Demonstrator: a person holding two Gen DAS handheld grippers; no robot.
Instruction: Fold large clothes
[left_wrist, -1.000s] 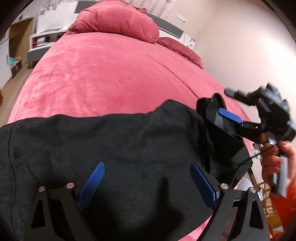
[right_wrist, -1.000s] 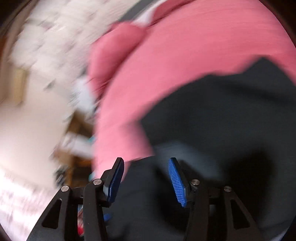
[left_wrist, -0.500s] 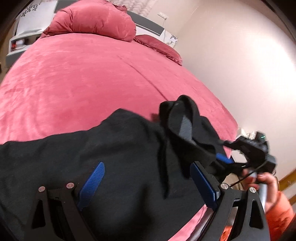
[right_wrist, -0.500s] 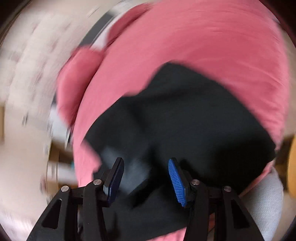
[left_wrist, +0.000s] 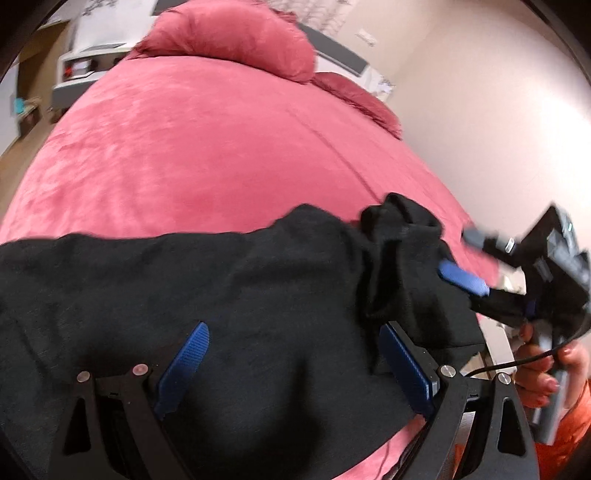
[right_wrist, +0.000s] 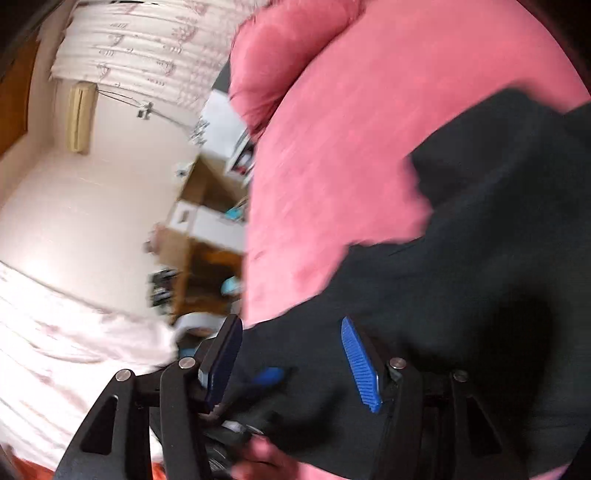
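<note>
A large black garment lies spread across the near part of a pink bed. My left gripper is open just above it, blue pads apart, holding nothing. In the left wrist view my right gripper reaches in from the right at the garment's bunched right end, where a fold of black cloth stands up; only one blue pad shows there. In the right wrist view the right gripper has its pads apart over the black garment, with cloth between and under them.
Pink pillows lie at the head of the bed. A white nightstand stands at the far left. A plain wall runs along the bed's right side. The right wrist view shows wooden shelves and floor clutter beside the bed.
The right gripper has swung up and to the right, carrying the bunched end of the garment along. Both wrist views have turned; the left gripper stays open over the cloth.
</note>
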